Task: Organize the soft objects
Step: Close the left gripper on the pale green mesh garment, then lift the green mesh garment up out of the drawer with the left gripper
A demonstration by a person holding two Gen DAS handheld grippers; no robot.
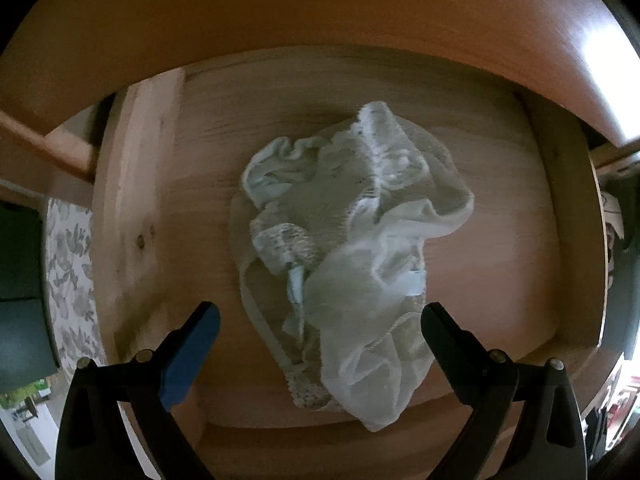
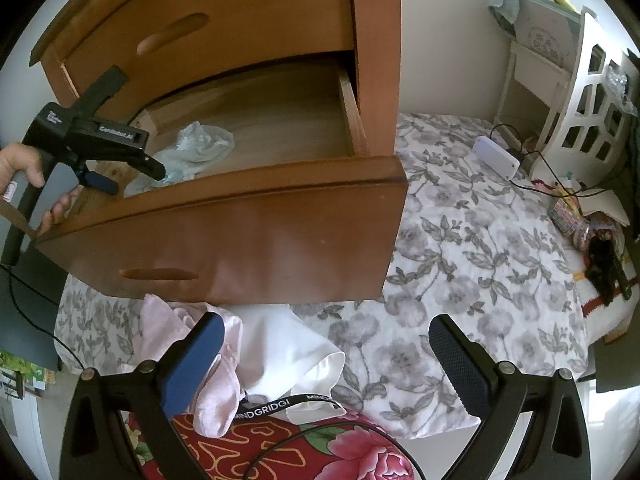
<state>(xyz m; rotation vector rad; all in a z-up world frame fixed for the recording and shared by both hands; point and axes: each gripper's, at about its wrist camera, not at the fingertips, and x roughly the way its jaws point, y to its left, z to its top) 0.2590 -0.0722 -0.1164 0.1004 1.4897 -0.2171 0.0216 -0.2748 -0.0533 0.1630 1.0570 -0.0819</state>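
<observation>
Right wrist view: we see the open wooden drawer above the floral bed. Inside it lies a crumpled pale garment; our left claw hangs released over it. Our right claw gapes, empty, over pink clothes.

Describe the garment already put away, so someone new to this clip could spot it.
Find the open wooden drawer beside the floral bedspread. On its bare floor lies one crumpled pale mint-and-white garment, just ahead of the left hand-held gripper. Unlike the pink and white clothes on the bed, it is inside.
</observation>
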